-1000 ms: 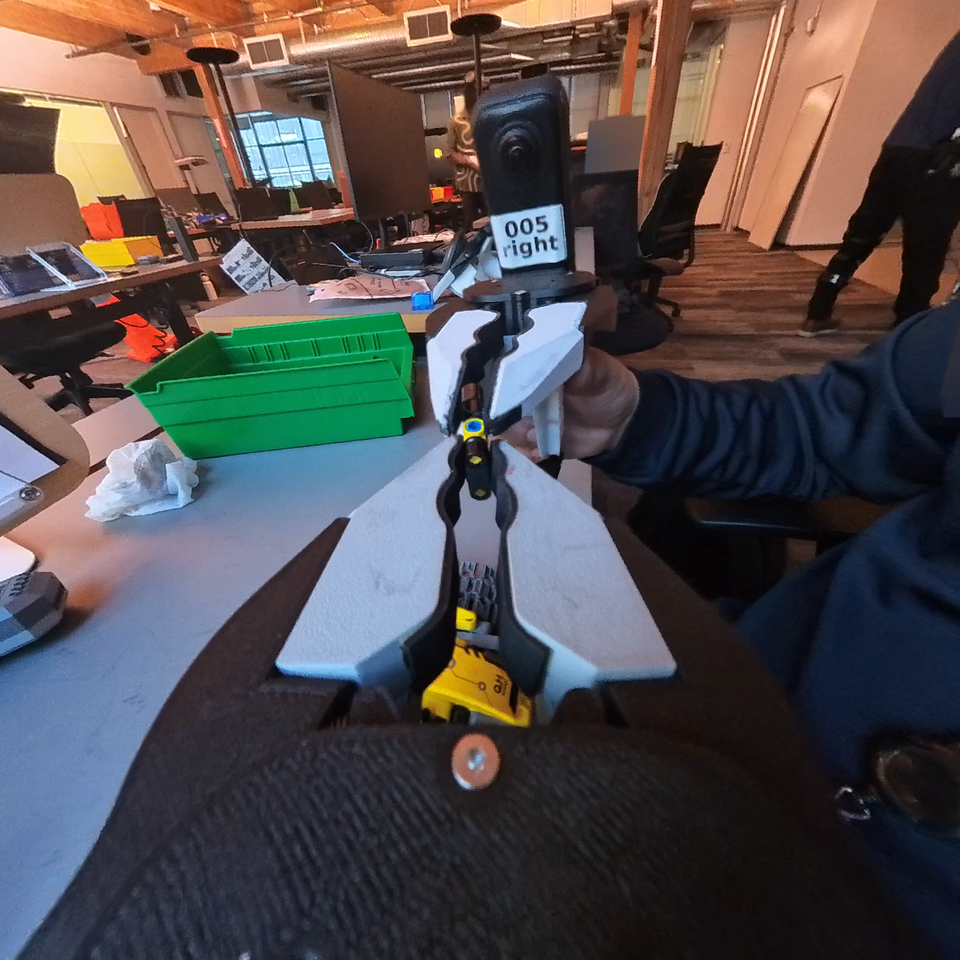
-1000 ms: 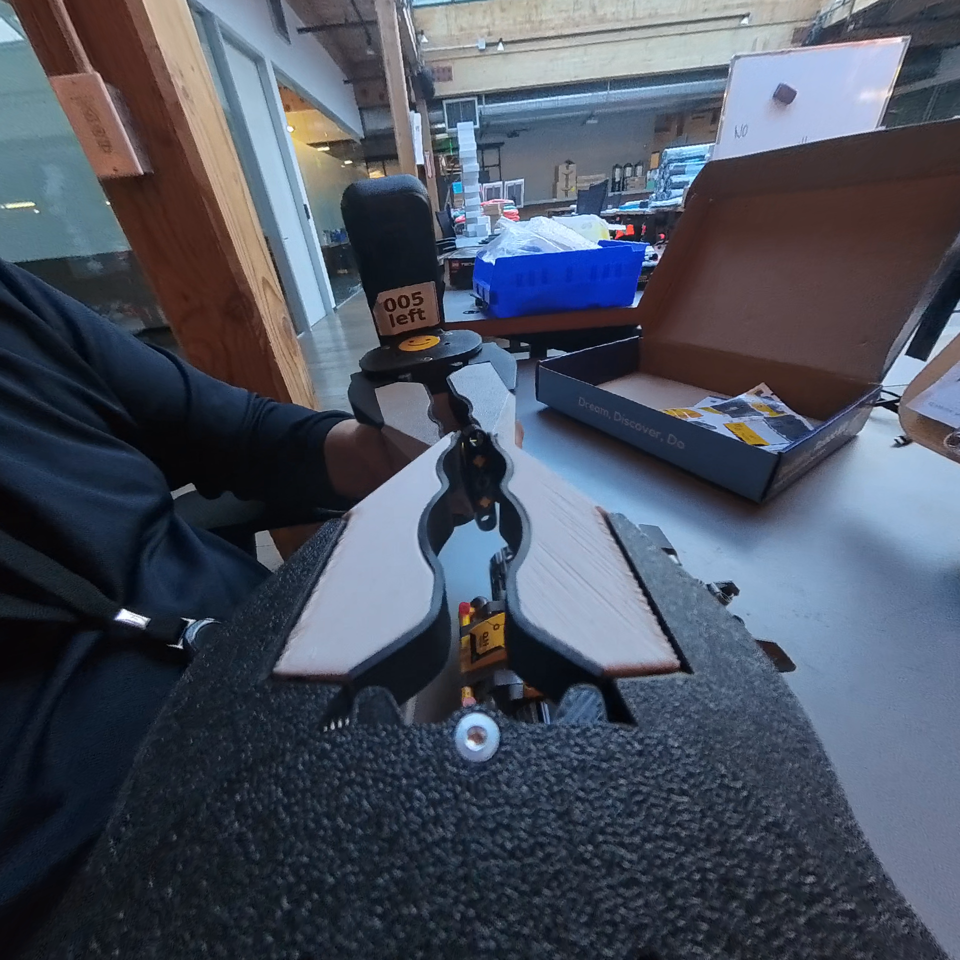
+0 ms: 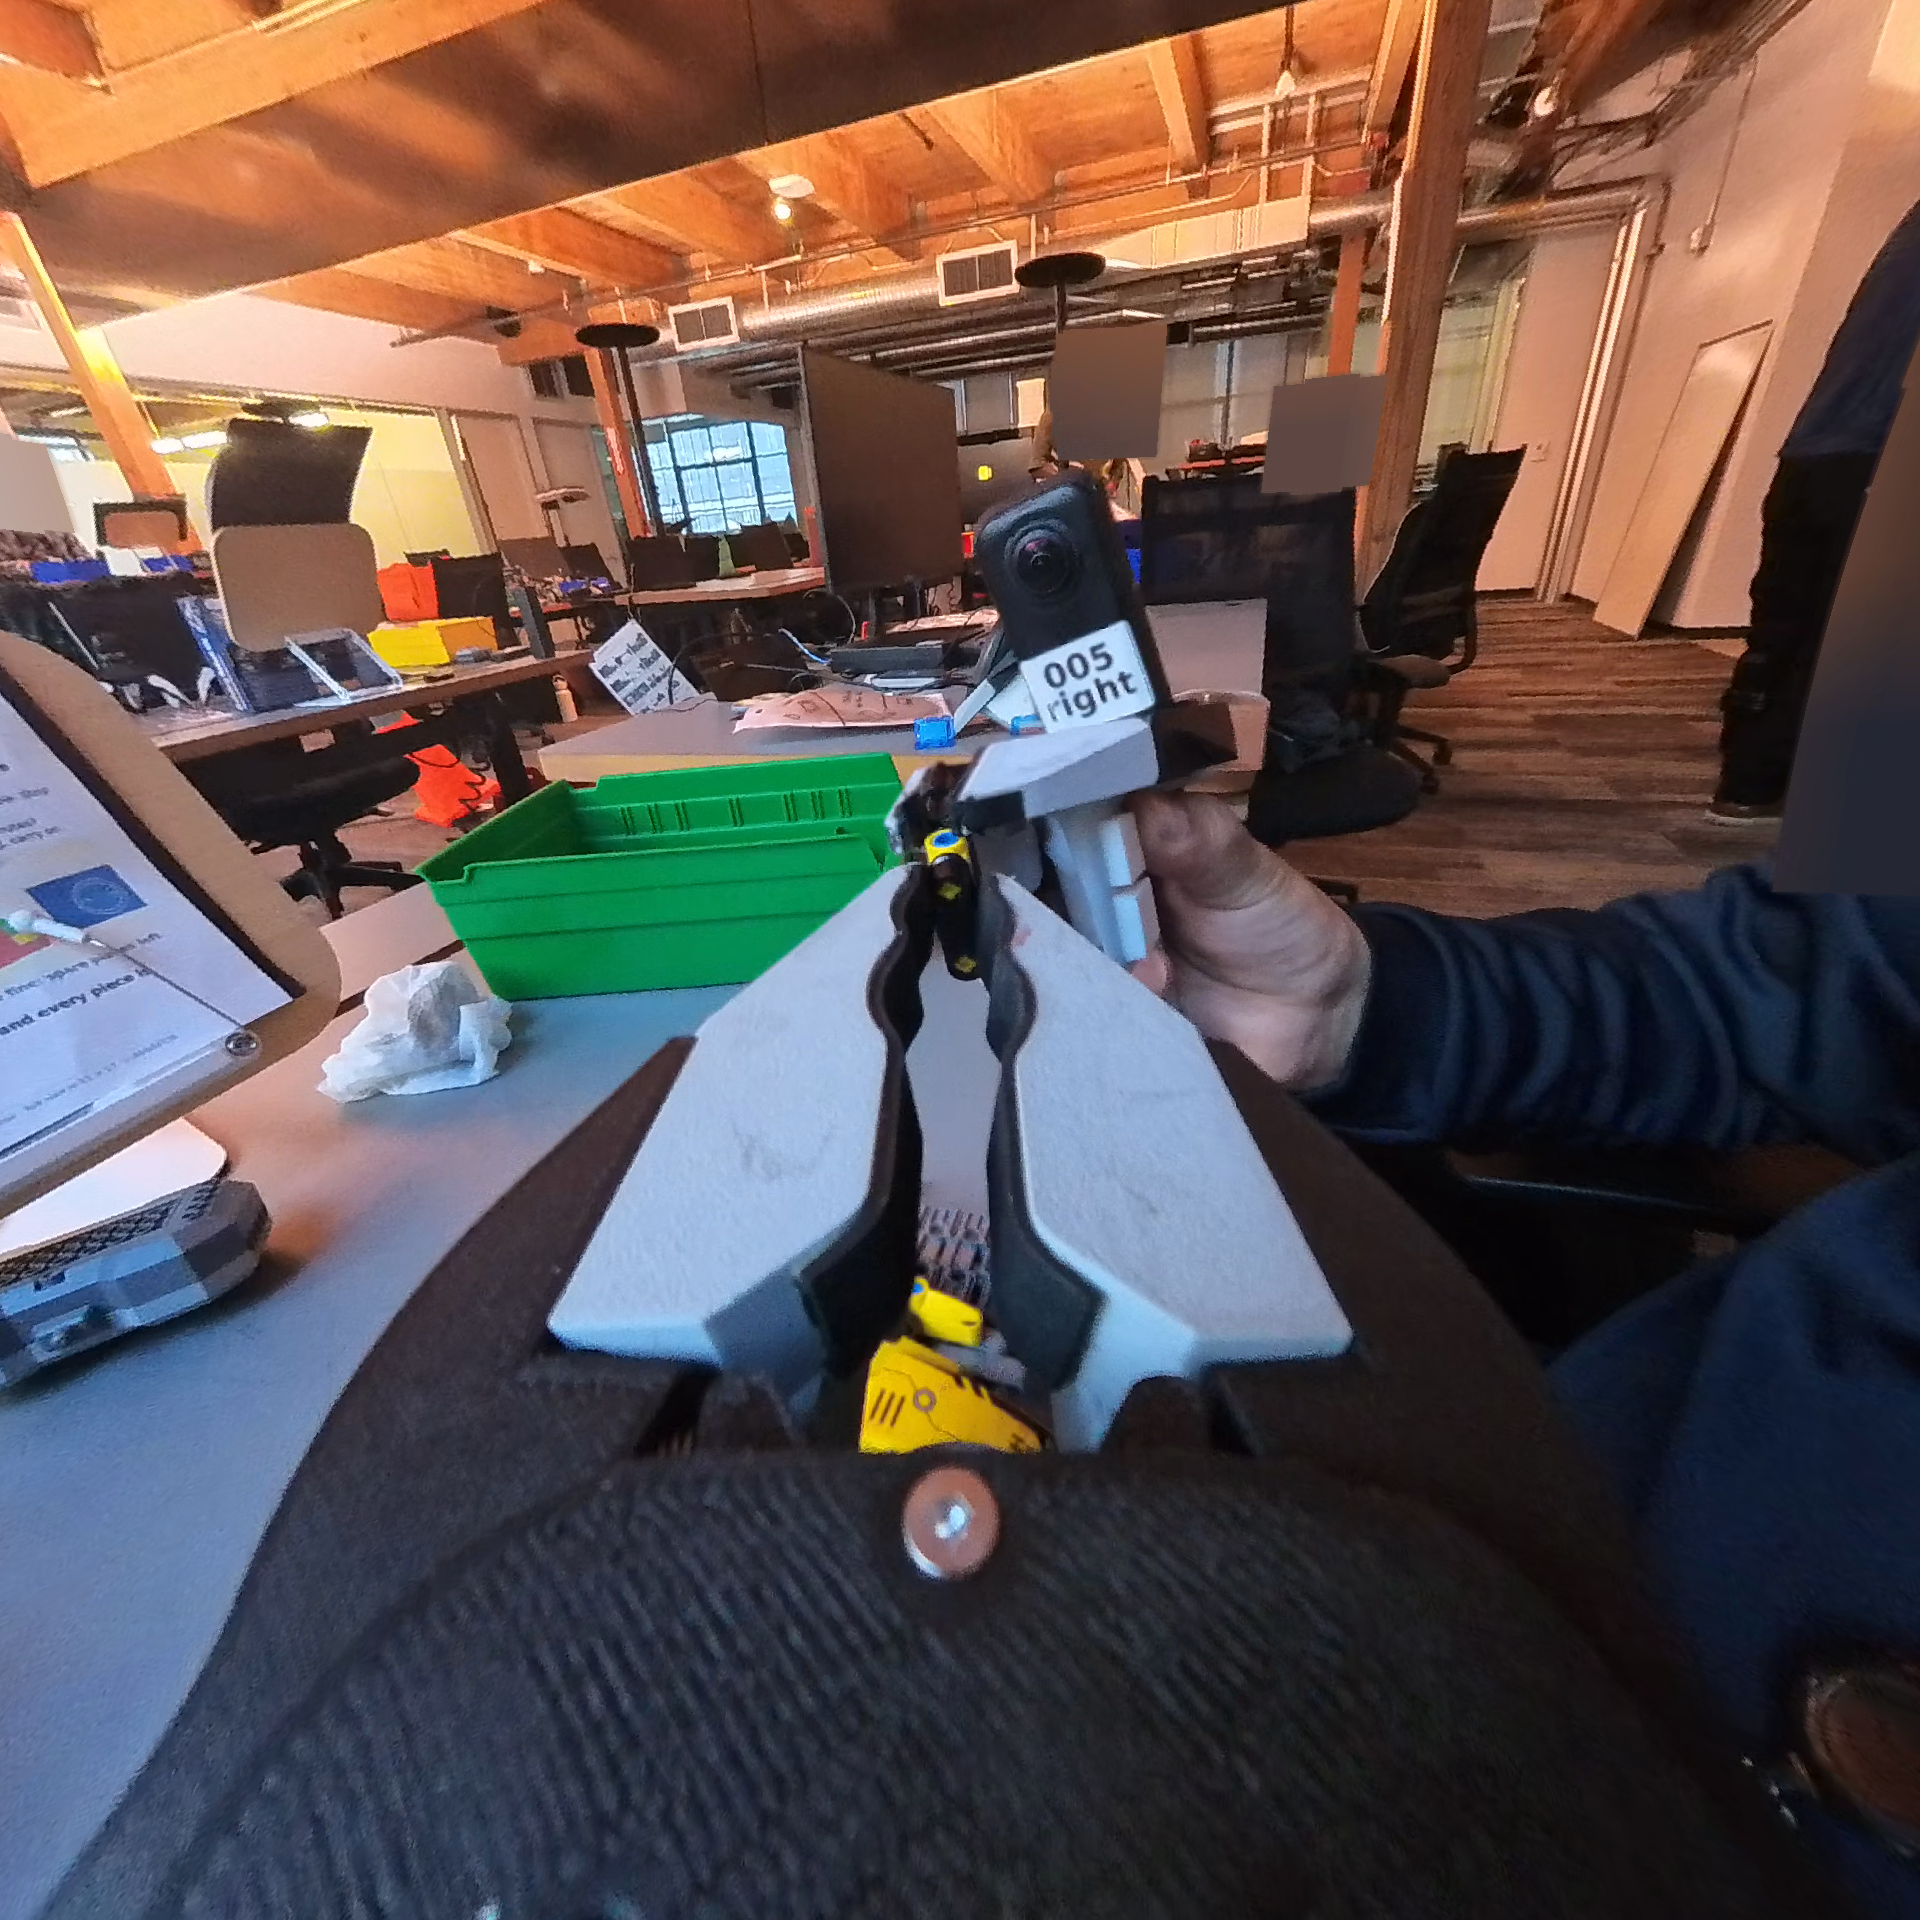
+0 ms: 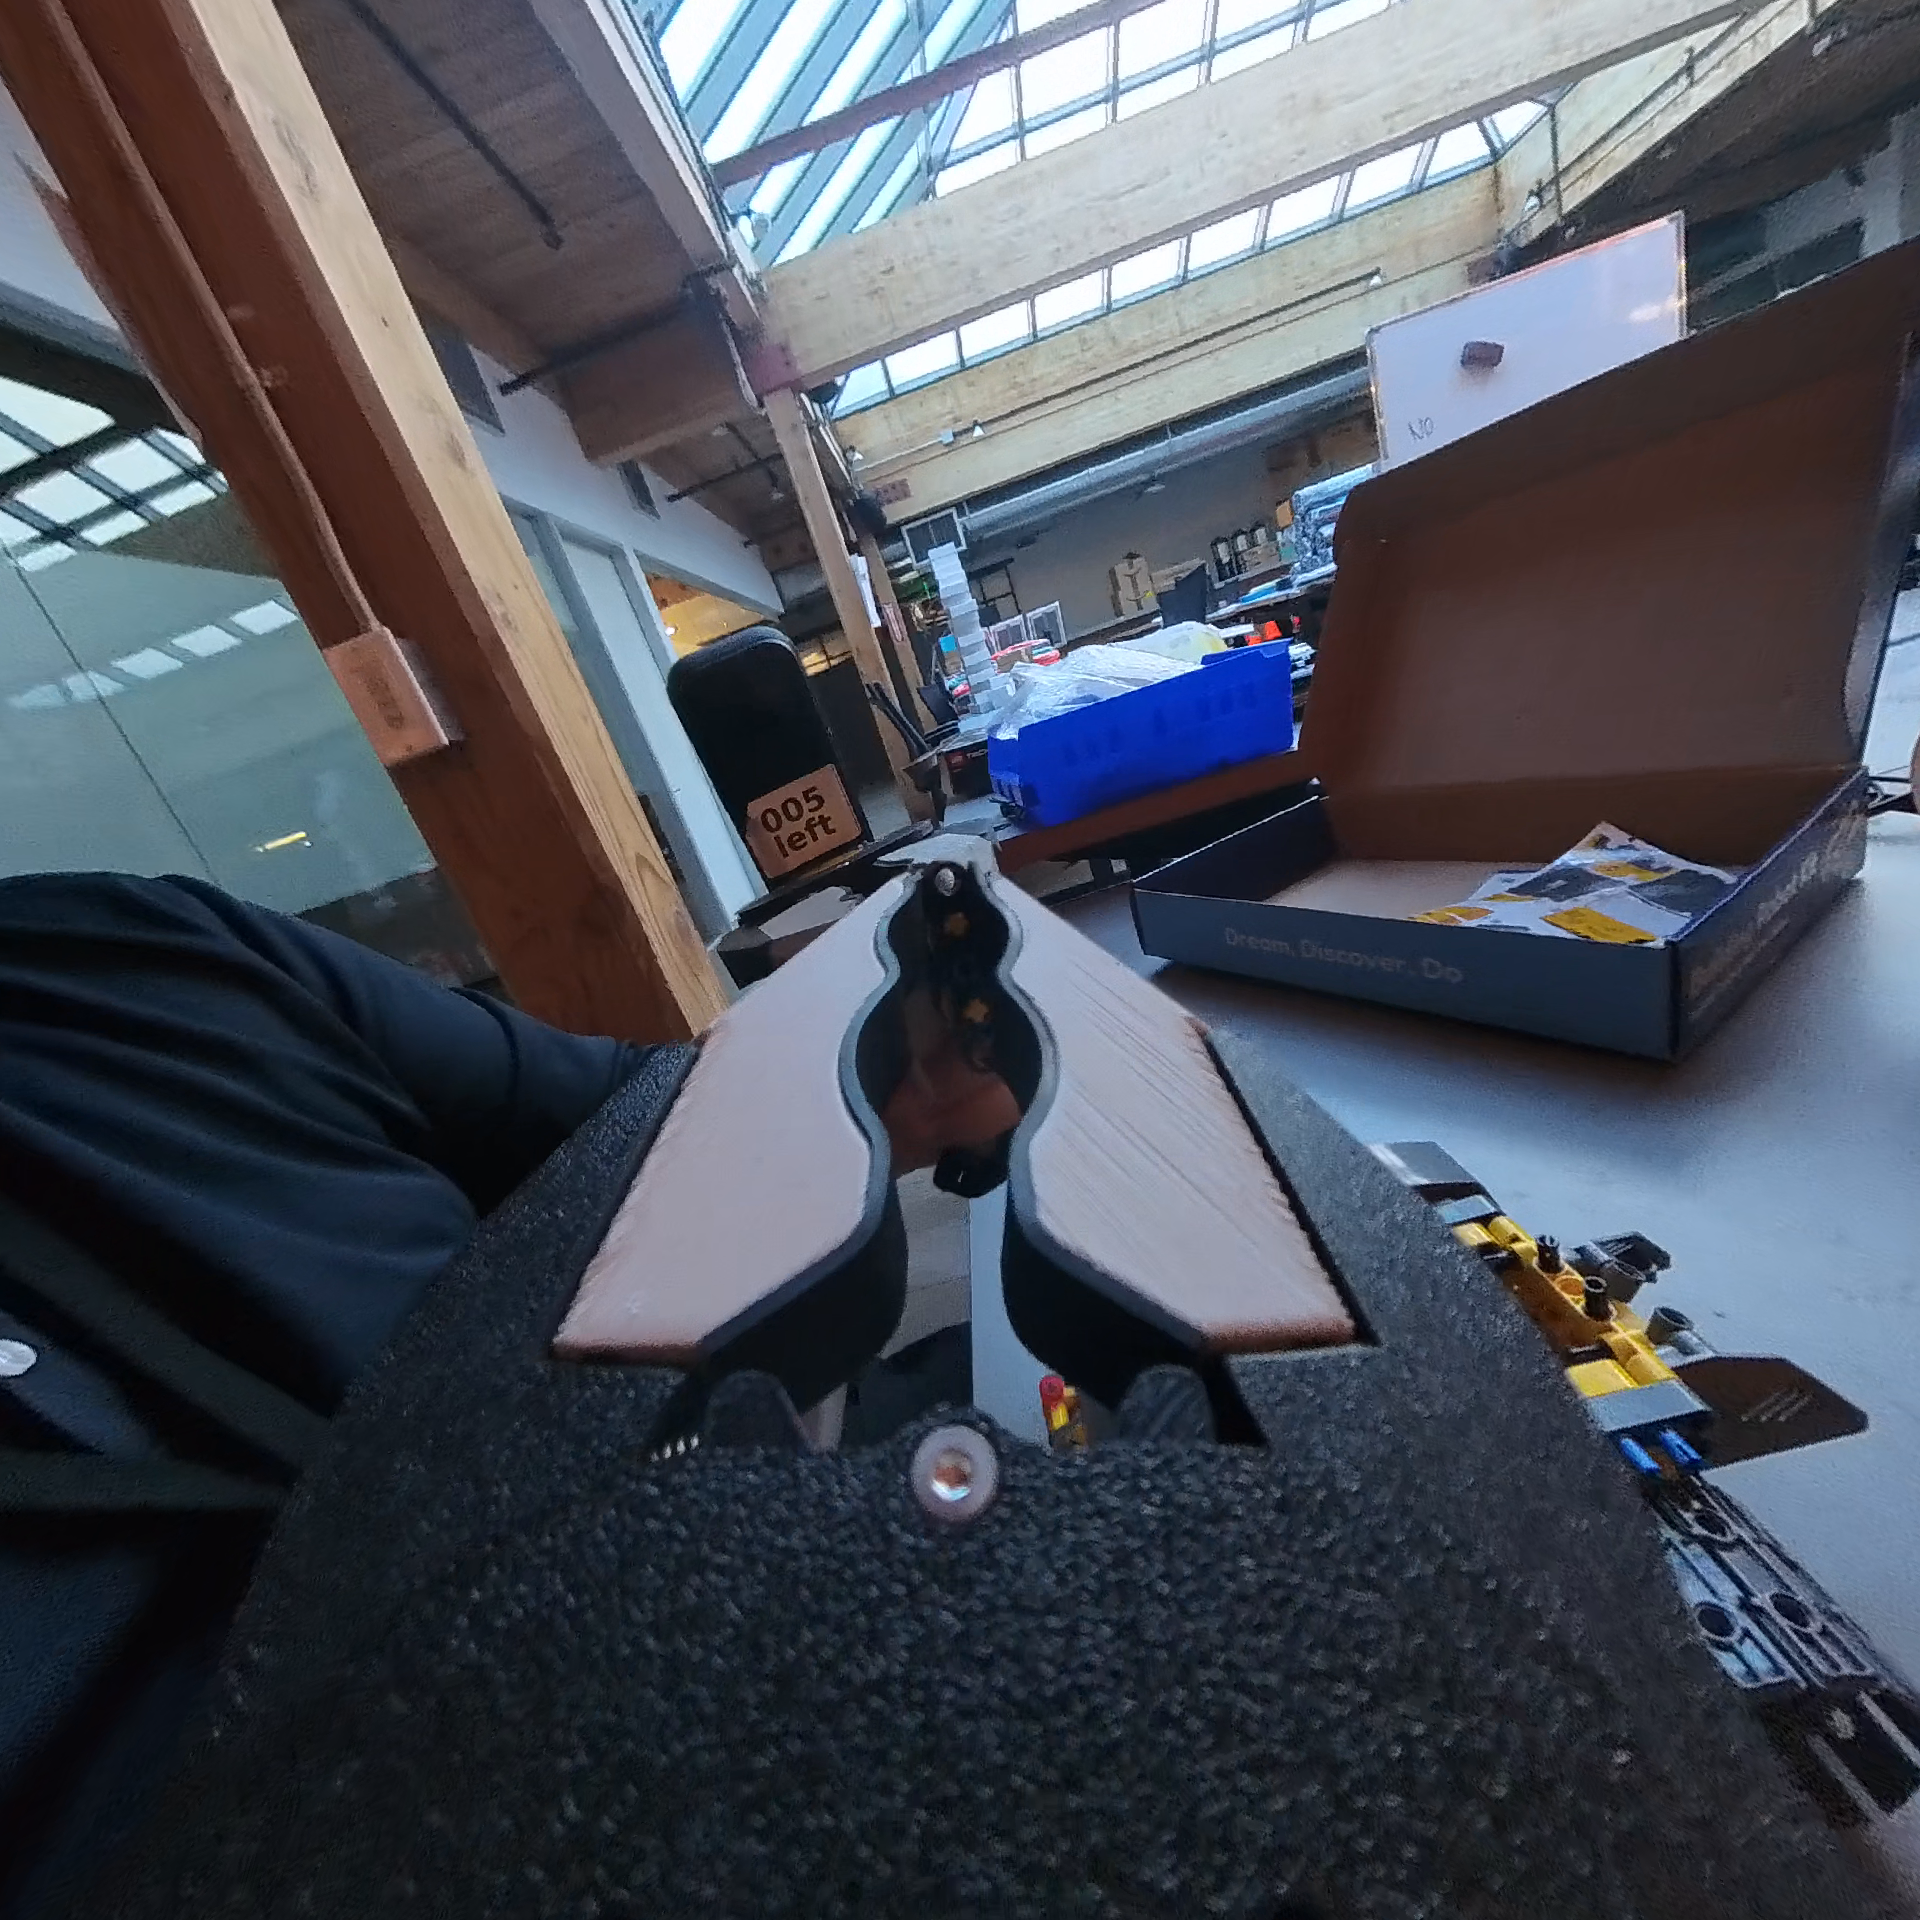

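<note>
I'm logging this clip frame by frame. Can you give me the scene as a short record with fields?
left gripper: shut on small black and yellow part
right gripper: shut on the same part, tips meeting the left's
table: grey
on table: green bin, crumpled tissue, open cardboard box, yellow and black brick model

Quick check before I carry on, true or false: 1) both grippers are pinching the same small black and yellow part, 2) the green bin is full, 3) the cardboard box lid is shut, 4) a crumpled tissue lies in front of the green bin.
1) True: the left gripper and right gripper both close on the small black and yellow part.
2) False: the green bin looks empty.
3) False: the cardboard box stands open.
4) True: the crumpled tissue lies there.
</note>
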{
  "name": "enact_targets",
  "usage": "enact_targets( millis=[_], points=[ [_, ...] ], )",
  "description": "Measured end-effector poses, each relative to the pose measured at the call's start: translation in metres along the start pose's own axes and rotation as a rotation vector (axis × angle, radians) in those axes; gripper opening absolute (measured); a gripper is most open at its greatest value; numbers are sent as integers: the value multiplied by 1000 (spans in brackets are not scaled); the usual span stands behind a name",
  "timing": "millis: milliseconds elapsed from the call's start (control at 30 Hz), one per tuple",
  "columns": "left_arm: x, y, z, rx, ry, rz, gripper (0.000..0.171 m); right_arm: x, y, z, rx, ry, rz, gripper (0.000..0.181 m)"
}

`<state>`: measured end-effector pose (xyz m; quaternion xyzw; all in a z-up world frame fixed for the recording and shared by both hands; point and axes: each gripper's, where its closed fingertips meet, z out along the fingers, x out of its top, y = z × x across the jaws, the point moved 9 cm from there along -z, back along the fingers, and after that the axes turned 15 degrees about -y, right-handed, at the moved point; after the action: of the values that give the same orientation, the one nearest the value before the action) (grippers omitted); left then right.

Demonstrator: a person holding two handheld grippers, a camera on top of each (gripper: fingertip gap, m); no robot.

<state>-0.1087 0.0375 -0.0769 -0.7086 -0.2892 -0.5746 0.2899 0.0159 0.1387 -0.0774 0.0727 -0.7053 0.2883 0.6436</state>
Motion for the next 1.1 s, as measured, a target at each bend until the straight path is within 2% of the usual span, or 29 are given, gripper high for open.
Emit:
enact_targets(
  millis=[200, 300, 400, 567, 767, 1000, 1100],
  points=[
    [0, 0, -1, 27, -17, 32, 6, -1, 1, 1, -8, -4, -16, 5],
    [3, 1, 0, 69, -83, 118, 7, 2, 2, -1, 10, -65, -29, 6],
    [9, 2, 0, -12, -87, 101, 6, 7, -4, -4, 24, -109, -54, 7],
    [9, 2, 12, -101, -146, 99, 7, 5, -13, -16, -83, -177, -122, 6],
    [9, 6, 32, -144, -203, 185, 8, 0, -22, -32, -212, -242, -161, 6],
    [8, 12, 44, 22, -272, 422, 6, 0, -26, -42, -352, -340, -246, 9],
    [8, 15, 45, 34, -299, 463, 6, -1, -26, -43, -354, -371, -248, 9]
  ],
)
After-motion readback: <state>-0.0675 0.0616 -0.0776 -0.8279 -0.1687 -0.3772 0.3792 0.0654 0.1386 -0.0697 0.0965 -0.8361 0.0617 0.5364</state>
